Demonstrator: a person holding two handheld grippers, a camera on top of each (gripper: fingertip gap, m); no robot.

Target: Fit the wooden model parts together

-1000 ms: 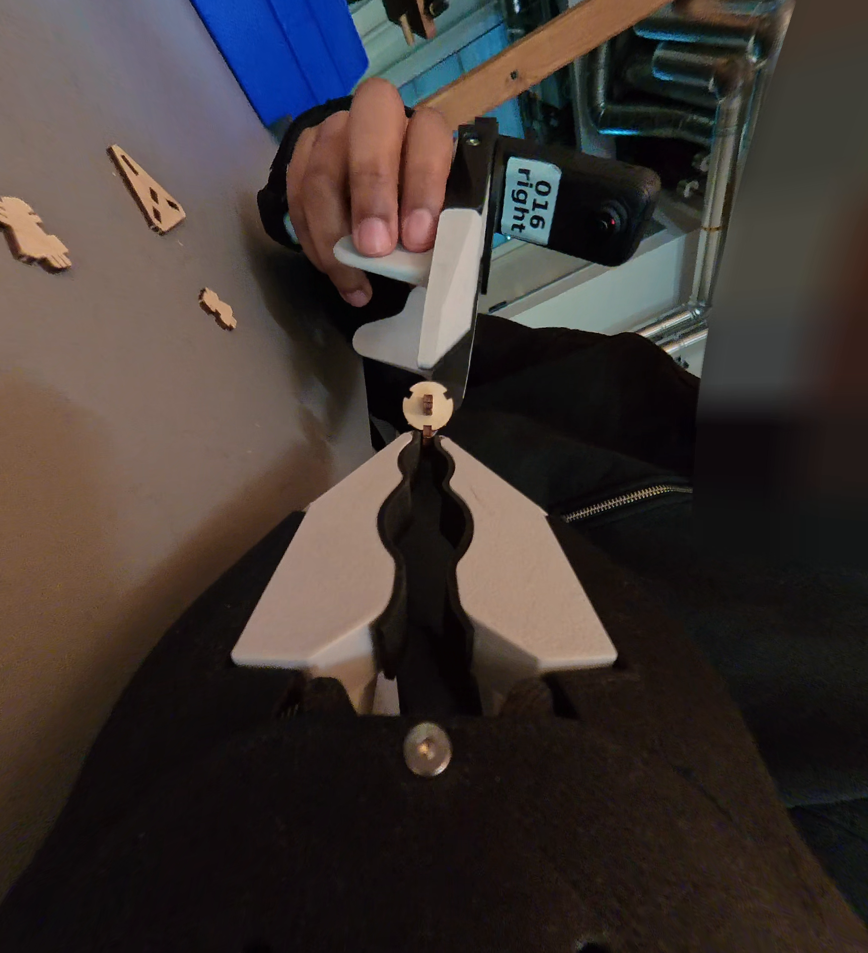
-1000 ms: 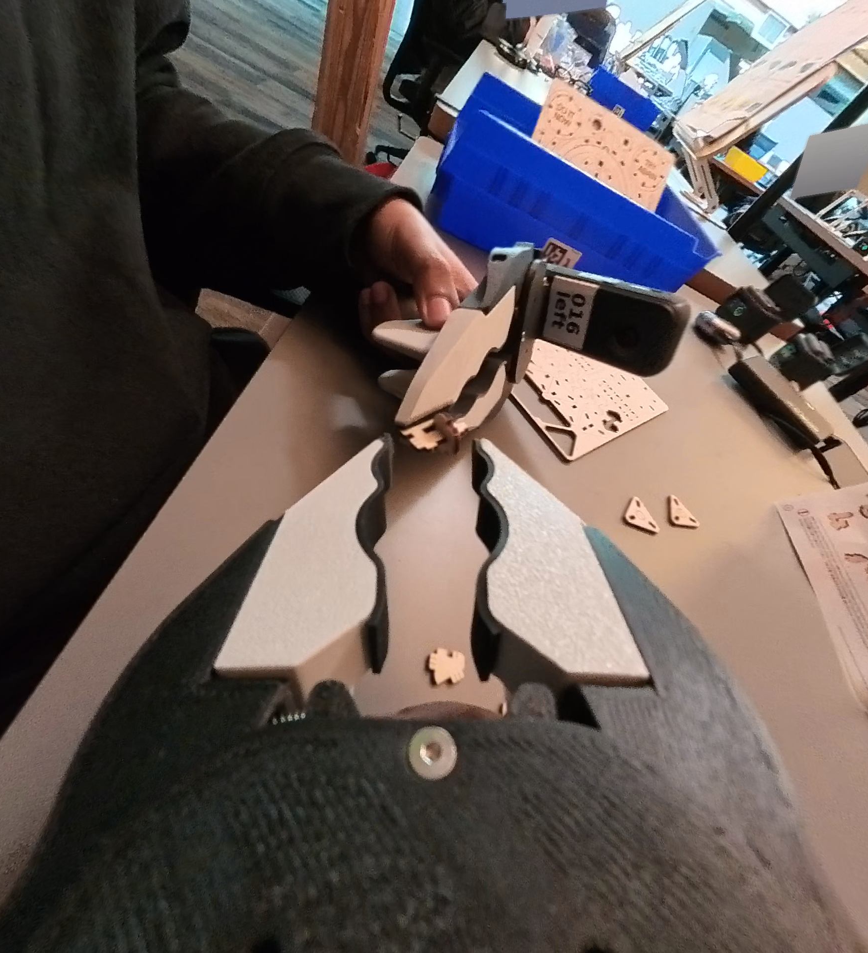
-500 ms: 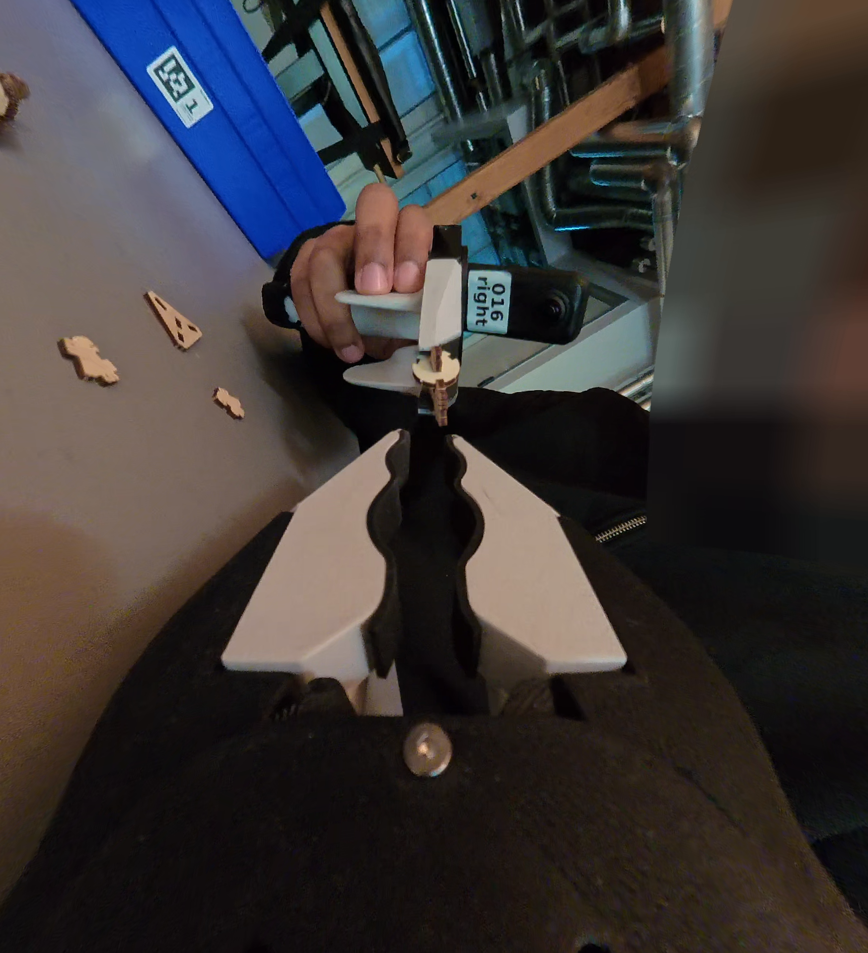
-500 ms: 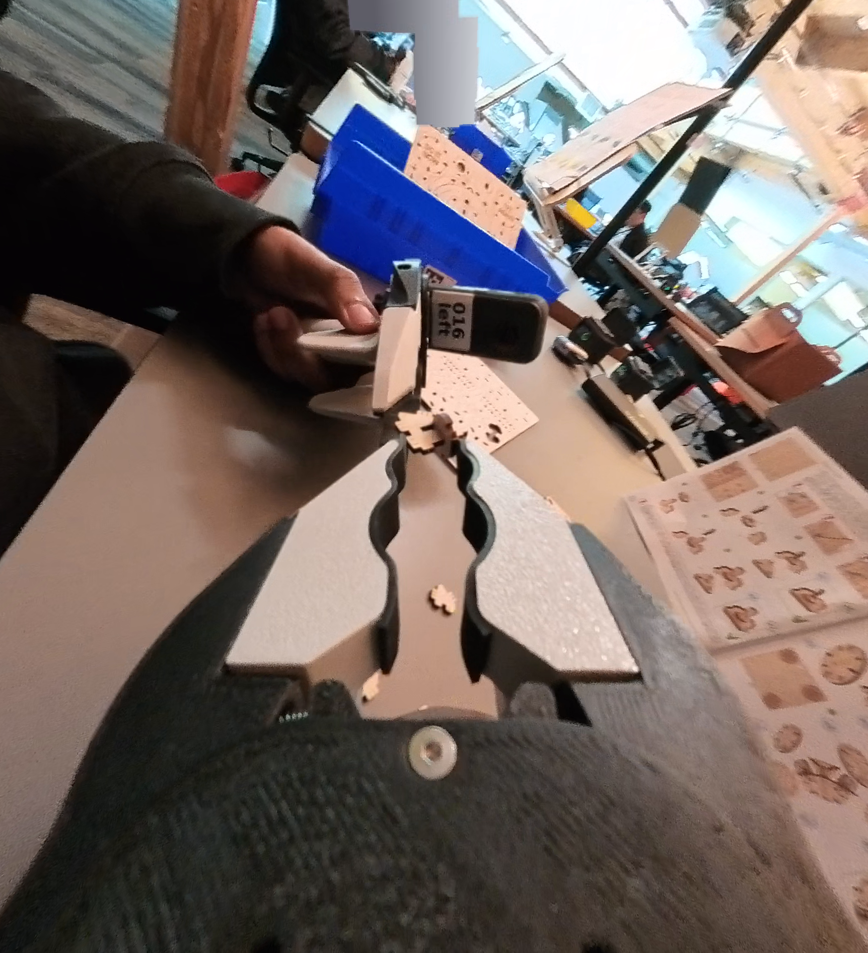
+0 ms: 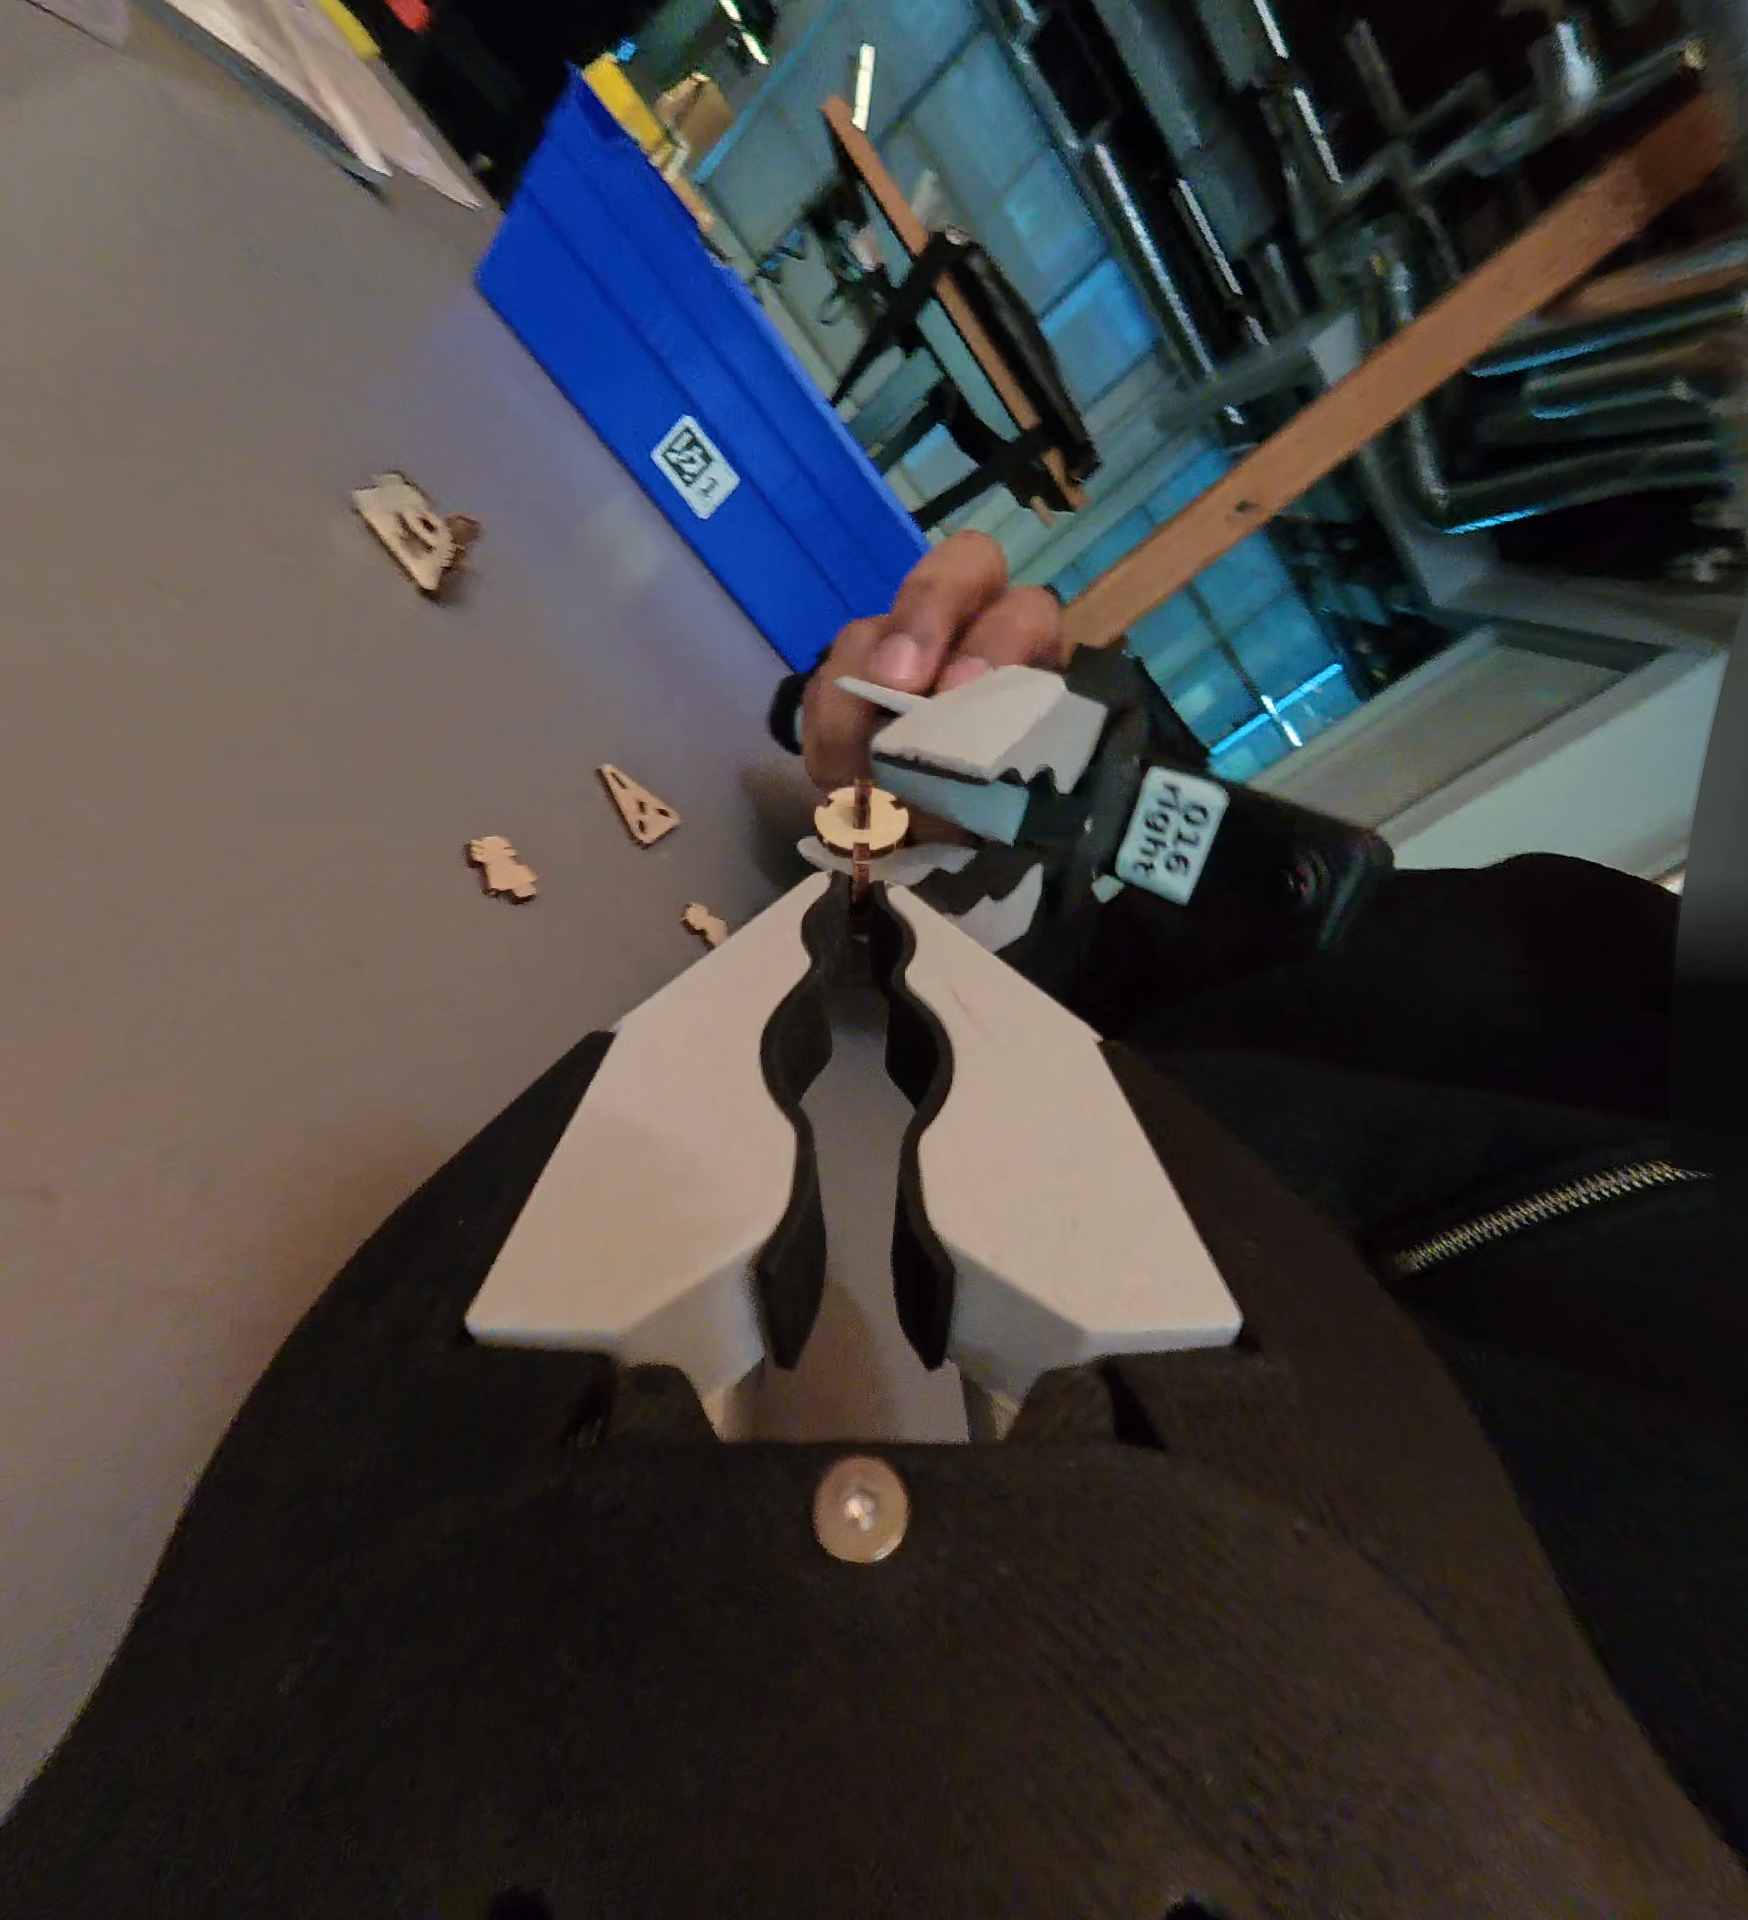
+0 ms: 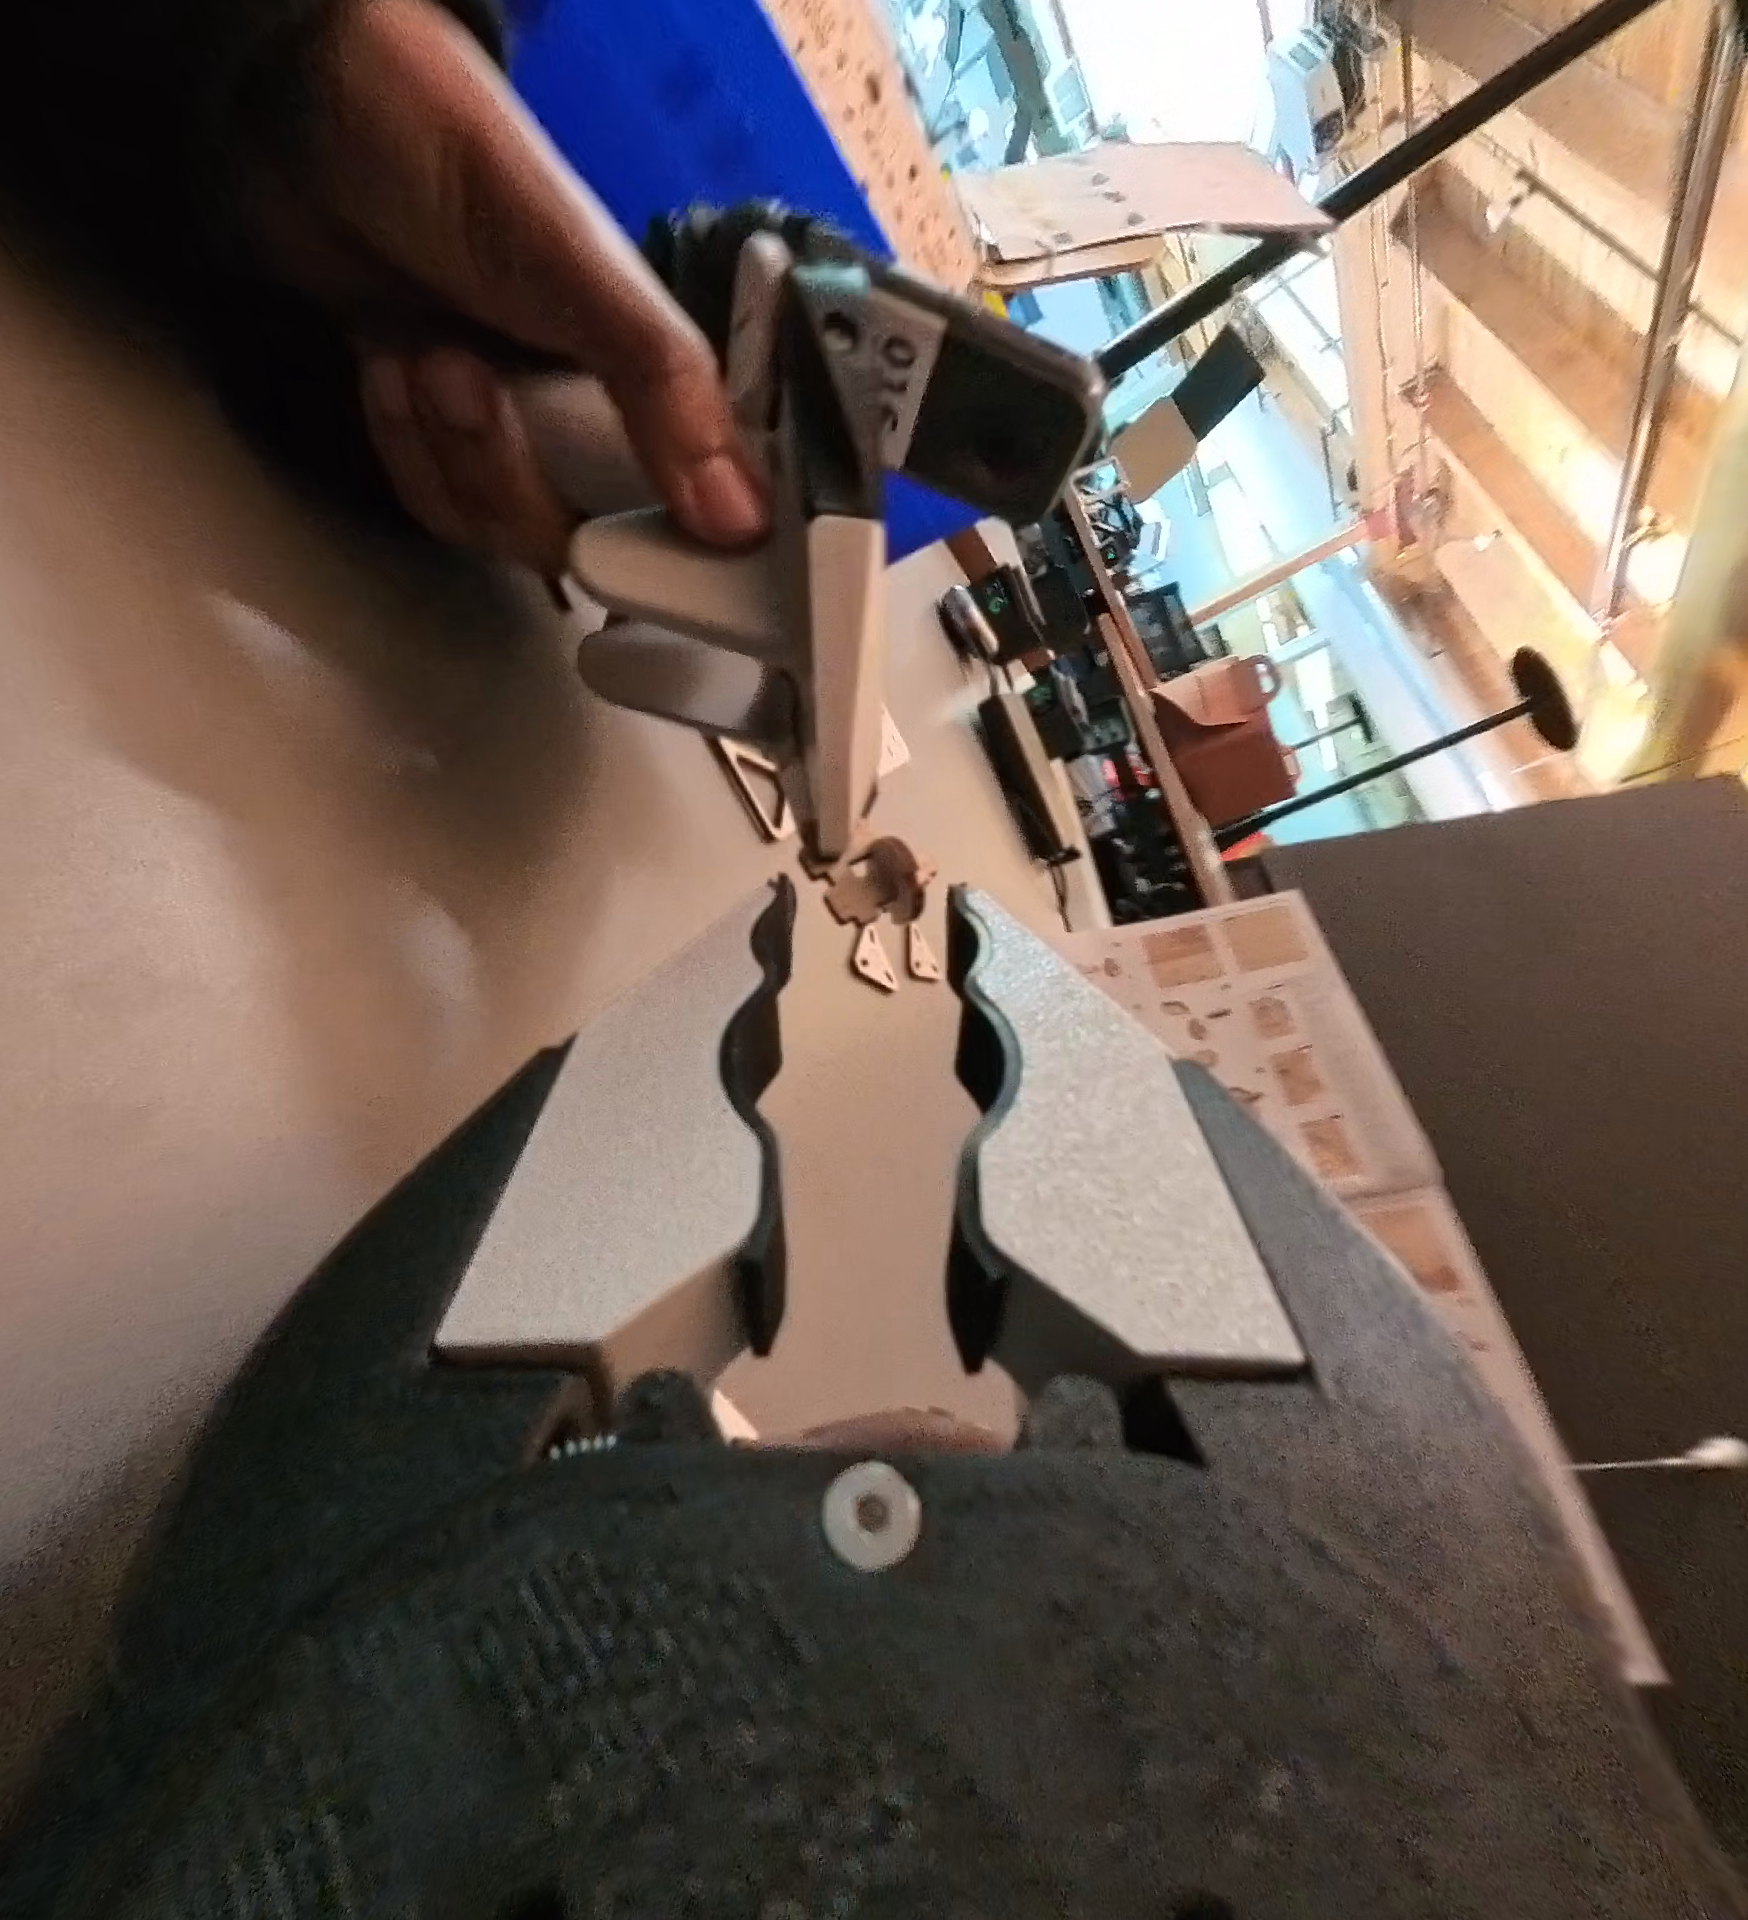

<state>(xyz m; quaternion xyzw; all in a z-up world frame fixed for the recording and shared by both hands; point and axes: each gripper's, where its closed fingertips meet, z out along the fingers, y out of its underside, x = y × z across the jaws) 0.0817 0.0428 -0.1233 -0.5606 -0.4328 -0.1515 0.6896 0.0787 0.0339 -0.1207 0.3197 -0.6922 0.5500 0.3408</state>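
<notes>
Wooden disc piece (image 5: 862,821) sticks out of your left gripper's (image 5: 854,914) squeezed tips, right between the wide-open fingers of your right gripper (image 6: 870,914).

White label (image 5: 1171,836) with dark print, on the side of a black camera (image 5: 1265,862). White sticker (image 5: 695,465) with a black square code and a small mark, on the wall of the blue bin (image 5: 641,343). Right wrist view: label (image 6: 885,390) on a camera (image 6: 995,436), blurred, unreadable. Printed sheet (image 6: 1265,997) on the table: pictures only, print too small.
</notes>
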